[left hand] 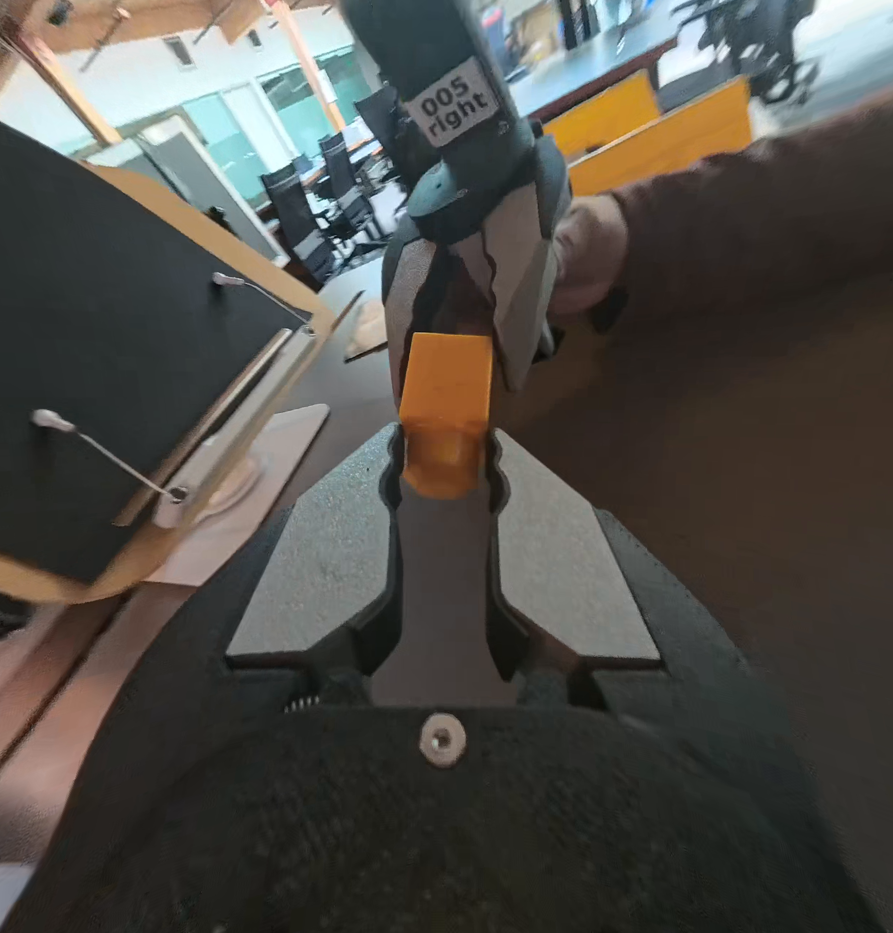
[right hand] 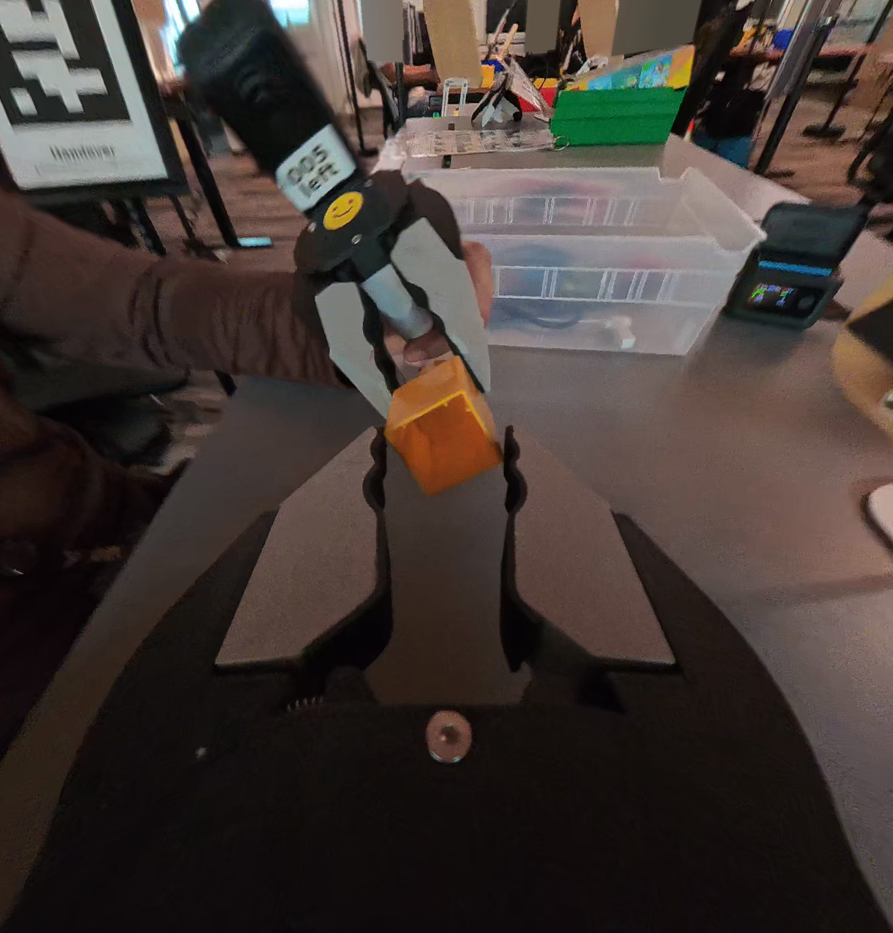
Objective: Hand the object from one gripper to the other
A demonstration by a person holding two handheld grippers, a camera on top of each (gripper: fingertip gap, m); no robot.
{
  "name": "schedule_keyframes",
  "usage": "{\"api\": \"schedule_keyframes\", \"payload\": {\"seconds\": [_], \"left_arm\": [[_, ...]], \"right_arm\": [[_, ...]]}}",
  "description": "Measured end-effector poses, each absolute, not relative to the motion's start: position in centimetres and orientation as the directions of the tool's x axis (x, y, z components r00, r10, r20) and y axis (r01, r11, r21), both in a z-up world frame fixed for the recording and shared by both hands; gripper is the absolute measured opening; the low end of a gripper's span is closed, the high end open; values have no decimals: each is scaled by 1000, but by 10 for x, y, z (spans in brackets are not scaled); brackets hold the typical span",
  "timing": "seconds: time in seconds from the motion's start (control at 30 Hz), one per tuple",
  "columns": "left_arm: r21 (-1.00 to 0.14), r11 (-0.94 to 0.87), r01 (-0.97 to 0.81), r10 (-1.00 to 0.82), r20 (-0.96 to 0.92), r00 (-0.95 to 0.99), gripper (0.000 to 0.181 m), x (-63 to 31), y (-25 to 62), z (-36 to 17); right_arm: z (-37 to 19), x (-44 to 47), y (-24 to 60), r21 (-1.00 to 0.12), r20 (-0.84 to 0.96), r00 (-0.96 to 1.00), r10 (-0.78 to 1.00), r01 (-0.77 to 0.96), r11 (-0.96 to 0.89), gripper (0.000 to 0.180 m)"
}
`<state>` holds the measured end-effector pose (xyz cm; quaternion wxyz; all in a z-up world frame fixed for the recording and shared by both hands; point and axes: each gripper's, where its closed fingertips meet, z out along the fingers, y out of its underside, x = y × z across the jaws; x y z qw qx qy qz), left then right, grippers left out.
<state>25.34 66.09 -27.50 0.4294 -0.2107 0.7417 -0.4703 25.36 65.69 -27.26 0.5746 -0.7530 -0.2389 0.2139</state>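
Jaws of left gripper [left hand: 444, 444] clamped on one orange block [left hand: 447, 389]; jaws of right gripper [right hand: 442, 444] flanking it, grip unclear. One clear bin [right hand: 611, 282] far right.

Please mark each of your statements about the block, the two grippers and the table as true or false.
1. The orange block is held above the table. True.
2. The left gripper has its fingers pressed against the block's sides. True.
3. The right gripper is far from the block. False: the right gripper has the block between its fingertips, though whether it grips is unclear.
4. The clear plastic bin stands on the floor. False: the clear plastic bin stands on the table.
5. A yellow smiley sticker sits on the left gripper. True.
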Motion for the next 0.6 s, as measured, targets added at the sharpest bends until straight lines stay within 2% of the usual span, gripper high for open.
{"api": "schedule_keyframes", "payload": {"seconds": [0.1,0.23,0.3,0.33,0.37,0.4,0.5,0.6], "left_arm": [[-773,625,111,-674,-606,-422,29,260,668,-278],[-580,807,112,-544,-803,-243,29,266,678,-277],[-510,851,124,-485,-854,-190,29,267,678,-278],[-488,863,131,-466,-869,-169,29,267,678,-278],[-477,867,145,-456,-876,-154,29,267,677,-277],[-478,863,160,-458,-877,-147,29,266,676,-276],[-517,845,140,-493,-853,-172,29,267,676,-280],[-661,746,81,-624,-736,-264,31,272,678,-289]], "right_arm": [[-274,260,661,-958,-195,781,594,-23,-285,49],[-275,256,664,-899,-415,687,597,-211,-384,70],[-272,252,667,-877,-471,647,600,-271,-396,71],[-273,255,671,-877,-471,664,581,-281,-391,62],[-276,260,673,-884,-454,694,559,-271,-381,40],[-275,262,672,-894,-435,705,561,-260,-366,33],[-279,263,671,-906,-395,729,559,-206,-370,32],[-282,271,672,-949,-218,824,524,-53,-311,32]]}}
